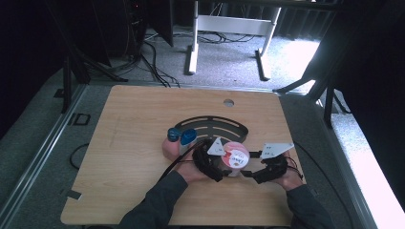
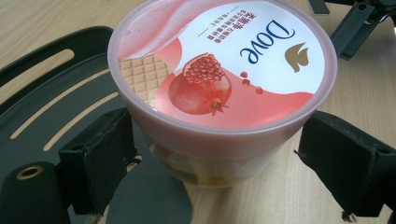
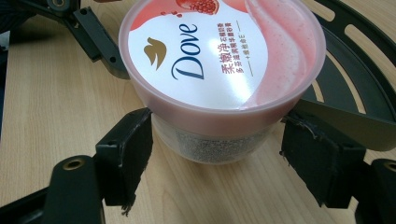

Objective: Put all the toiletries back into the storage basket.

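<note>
since the tub (image 2: 219, 88) is rigid, smooth plastic, grip below its lid — left claw (image 2: 219, 158) and right claw (image 3: 219, 154) both stand apart, flanking it.

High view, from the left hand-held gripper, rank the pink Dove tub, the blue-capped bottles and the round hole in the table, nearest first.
1. Pink Dove tub: right beside the left hand-held gripper, between the two grippers.
2. Blue-capped bottles: just left of it and slightly farther back, at the black tray's left end.
3. Round hole: farthest, near the table's far edge.
</note>
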A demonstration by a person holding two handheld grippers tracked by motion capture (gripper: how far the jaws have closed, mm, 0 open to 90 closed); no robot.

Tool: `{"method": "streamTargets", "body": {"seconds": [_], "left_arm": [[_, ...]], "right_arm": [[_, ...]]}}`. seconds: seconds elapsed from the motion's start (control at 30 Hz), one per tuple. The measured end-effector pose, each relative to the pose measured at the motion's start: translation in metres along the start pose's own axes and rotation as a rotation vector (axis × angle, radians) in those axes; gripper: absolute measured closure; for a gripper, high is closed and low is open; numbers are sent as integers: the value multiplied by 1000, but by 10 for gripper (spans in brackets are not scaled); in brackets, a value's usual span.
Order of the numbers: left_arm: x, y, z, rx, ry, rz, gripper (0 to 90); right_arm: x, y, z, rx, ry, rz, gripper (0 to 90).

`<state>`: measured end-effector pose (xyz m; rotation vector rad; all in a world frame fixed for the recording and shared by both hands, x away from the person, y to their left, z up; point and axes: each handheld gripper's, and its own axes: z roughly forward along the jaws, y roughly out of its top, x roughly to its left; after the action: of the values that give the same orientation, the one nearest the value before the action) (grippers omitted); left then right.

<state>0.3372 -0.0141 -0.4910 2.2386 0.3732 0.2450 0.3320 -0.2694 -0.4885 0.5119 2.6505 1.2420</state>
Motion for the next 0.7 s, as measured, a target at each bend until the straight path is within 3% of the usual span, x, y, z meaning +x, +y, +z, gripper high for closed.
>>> {"method": "streamTargets", "body": {"seconds": [0.7], "left_arm": [[6, 8, 3, -11, 39, -15, 109]], "right_arm": [[-17, 6, -1, 16, 20, 11, 248]]}}
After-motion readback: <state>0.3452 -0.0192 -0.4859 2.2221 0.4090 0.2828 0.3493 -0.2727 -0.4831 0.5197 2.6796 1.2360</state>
